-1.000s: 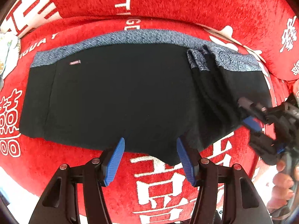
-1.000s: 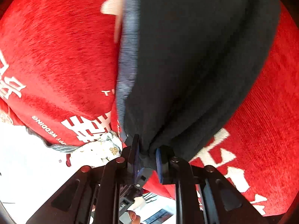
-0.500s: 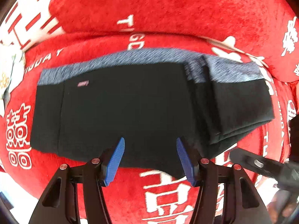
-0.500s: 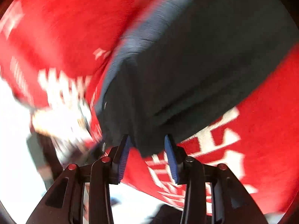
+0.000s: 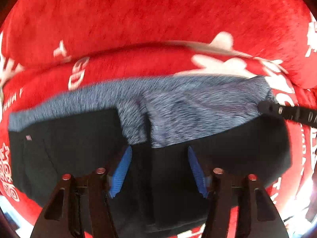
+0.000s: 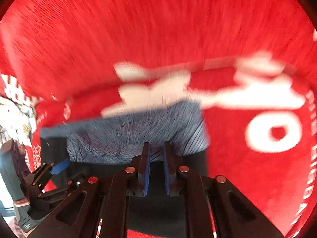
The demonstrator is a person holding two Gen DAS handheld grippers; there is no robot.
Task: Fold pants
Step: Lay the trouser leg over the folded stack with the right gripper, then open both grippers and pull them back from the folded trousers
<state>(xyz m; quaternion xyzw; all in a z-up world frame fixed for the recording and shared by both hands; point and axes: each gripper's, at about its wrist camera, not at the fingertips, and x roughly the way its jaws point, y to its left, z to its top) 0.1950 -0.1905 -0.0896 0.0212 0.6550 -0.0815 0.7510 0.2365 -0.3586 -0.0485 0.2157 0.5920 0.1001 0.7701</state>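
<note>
Left wrist view: the left gripper (image 5: 158, 170), fingers apart and just widened, hangs over black pants (image 5: 69, 154) spread on a red blanket (image 5: 158, 29); nothing is pinched. The grey waistband (image 5: 178, 109) folds over itself, with bare blanket beyond.

Right wrist view: the right gripper (image 6: 156, 168), fingers just drawn nearly together, gap empty, sits over the waistband's right edge, red blanket open alongside.

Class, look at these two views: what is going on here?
A person is folding black pants with a grey waistband on a red cover, holding a tool in each hand. One end of the pants is already folded over the middle. The left tool hangs over the fold; its jaws have just been opening and grip nothing. The right tool has its jaws nearly together after closing, at the waistband's end; whether it grips cloth is unclear.
</note>
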